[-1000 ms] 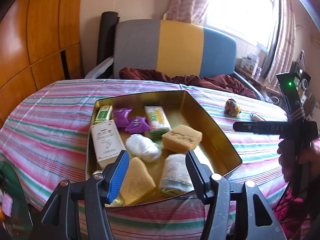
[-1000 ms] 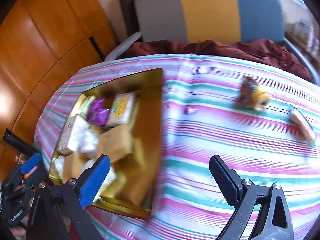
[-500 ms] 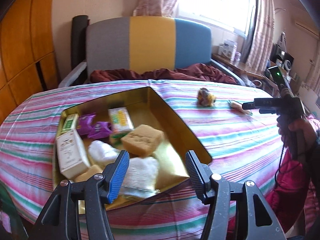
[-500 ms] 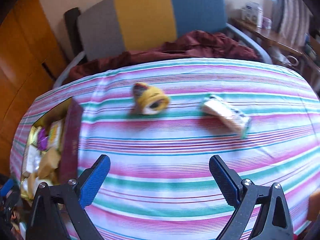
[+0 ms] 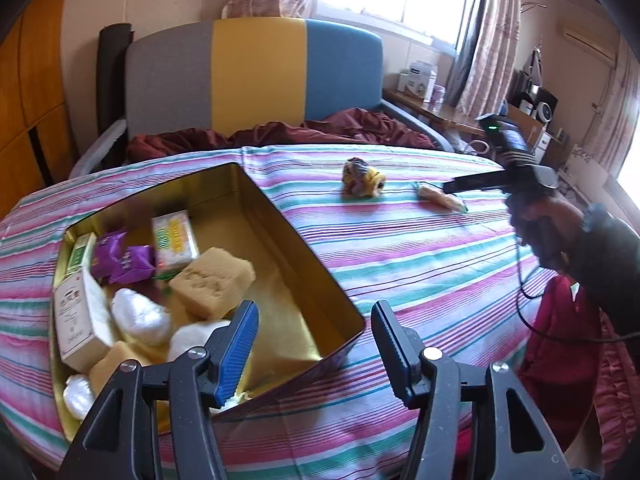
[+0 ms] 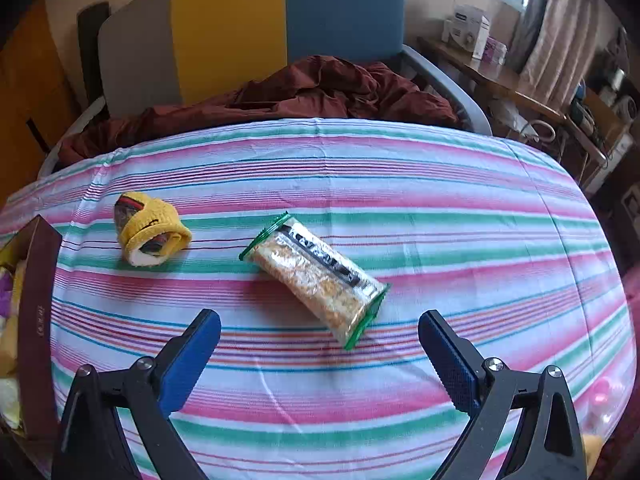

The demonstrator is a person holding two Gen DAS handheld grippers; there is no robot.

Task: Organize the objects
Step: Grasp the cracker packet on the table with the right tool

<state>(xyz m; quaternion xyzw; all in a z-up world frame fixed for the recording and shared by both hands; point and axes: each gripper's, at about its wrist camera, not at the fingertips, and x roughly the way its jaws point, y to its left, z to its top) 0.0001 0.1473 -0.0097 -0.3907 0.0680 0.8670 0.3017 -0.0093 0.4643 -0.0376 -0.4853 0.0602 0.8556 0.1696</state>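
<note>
Left tool (image 5: 314,344): fingers apart, nothing between them, at the bottom of the left view over the near right corner of the gold tin (image 5: 304,236). The tin sits at the lower left of that view on the striped table (image 5: 420,264). It holds a white box (image 5: 78,316), purple packets (image 5: 120,258), a green-and-yellow packet (image 5: 174,240), a tan sponge block (image 5: 212,282) and white bundles (image 5: 138,316).

Right tool (image 6: 320,360): fingers wide apart, empty, at the bottom of the right view. A clear snack packet (image 6: 316,276) with green edges lies on the table just beyond them, at frame centre. A yellow rolled cloth (image 6: 150,232) lies to its left, apart from it. The tin's dark outer wall shows at the left edge.

A maroon cloth (image 6: 304,92) lies on the chair (image 6: 240,28) at the top.
</note>
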